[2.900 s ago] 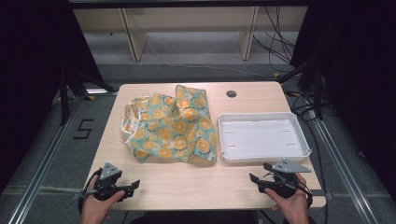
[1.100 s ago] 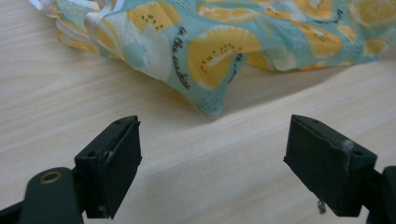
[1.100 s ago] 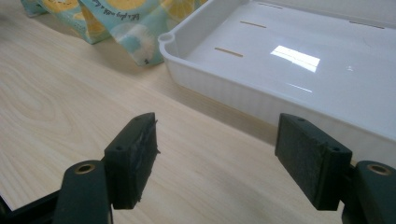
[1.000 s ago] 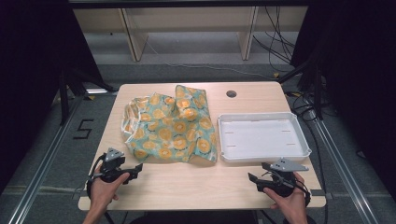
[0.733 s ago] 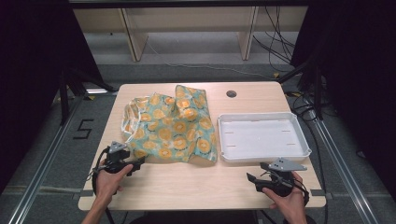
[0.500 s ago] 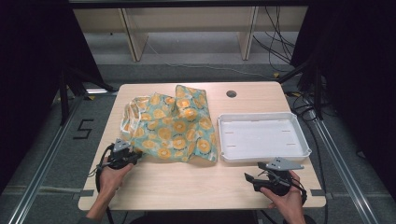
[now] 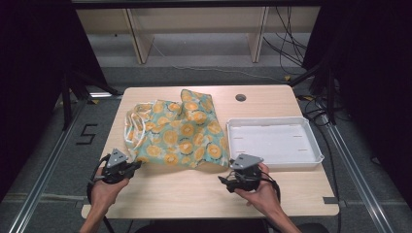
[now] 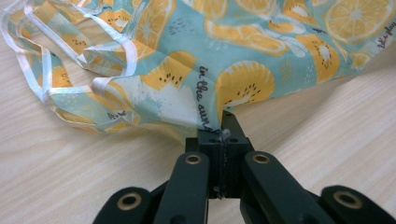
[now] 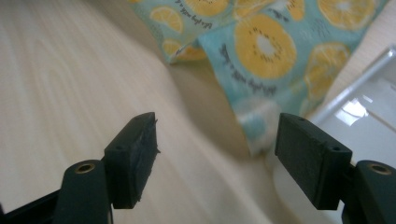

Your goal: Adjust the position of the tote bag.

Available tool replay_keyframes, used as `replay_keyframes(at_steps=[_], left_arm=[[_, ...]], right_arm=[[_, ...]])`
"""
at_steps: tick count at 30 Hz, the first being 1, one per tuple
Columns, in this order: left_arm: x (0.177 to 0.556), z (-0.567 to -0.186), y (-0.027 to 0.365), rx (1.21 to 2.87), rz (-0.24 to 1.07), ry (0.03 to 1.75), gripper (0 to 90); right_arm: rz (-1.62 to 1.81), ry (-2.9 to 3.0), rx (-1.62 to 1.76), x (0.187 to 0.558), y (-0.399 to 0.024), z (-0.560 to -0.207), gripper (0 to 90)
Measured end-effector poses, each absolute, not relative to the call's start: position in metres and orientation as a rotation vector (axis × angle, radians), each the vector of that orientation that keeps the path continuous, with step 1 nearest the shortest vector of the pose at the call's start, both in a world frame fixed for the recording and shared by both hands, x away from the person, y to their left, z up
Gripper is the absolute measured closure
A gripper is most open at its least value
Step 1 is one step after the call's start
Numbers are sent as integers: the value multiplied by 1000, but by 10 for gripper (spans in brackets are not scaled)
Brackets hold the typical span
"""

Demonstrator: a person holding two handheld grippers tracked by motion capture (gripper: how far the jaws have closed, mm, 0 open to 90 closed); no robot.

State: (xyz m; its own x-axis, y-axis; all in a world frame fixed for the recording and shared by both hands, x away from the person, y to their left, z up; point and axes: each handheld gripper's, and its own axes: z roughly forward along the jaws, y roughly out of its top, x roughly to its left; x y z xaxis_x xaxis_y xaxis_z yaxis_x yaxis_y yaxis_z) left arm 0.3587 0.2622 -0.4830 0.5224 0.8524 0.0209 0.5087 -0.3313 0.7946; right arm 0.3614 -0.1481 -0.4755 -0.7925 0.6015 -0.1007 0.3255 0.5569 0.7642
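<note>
High view: cloth point(image 7: 177, 133) near-left hem is pinched by left gripper point(image 8: 223, 135); right gripper point(image 9: 215, 154) is held wide near right corner. Next, probably: that corner gets clamped.

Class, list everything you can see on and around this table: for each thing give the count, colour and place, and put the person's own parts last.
Table: one, light wood, centre.
Cloth: one, teal with orange fruit slices, crumpled on the table's left half.
Tray: one, white, right of the cloth.
Hole: one, dark, at the table's far edge.
Cables: several, black, on the floor behind.
Left gripper: one, black, jaws closed on the cloth's near edge.
Right gripper: one, black, jaws apart near the cloth's corner.
Hands: two, at the near edge.
</note>
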Motion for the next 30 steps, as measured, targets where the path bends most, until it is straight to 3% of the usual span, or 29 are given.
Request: replay_keyframes(at_steps=[4,6,7,8,9,10,12,19,30], left_arm=[[358,-483,261,2000,560,1112,896],[358,-482,260,2005,570,1095,895],[356,-481,261,2022,573,1089,896],[356,-481,261,2022,573,1089,896],[355,-482,260,2009,561,1088,896],[353,-481,261,2032,552,1077,896],[352,-481,259,2019,565,1069,896],[330,-476,238,2047,521,985,896],[315,-480,152,2115,405,783,895]], right_arm=[[995,2434,714,381,-120,-480,308],[909,2431,689,389,-110,-483,353],[800,2445,664,396,-105,-485,534],[800,2445,664,396,-105,-485,534],[772,2447,620,400,-104,-483,723],[758,2436,595,402,-106,-480,816],[796,2422,571,405,-109,-471,898],[791,2342,512,430,-117,-421,900],[711,2269,520,493,-137,-397,900]])
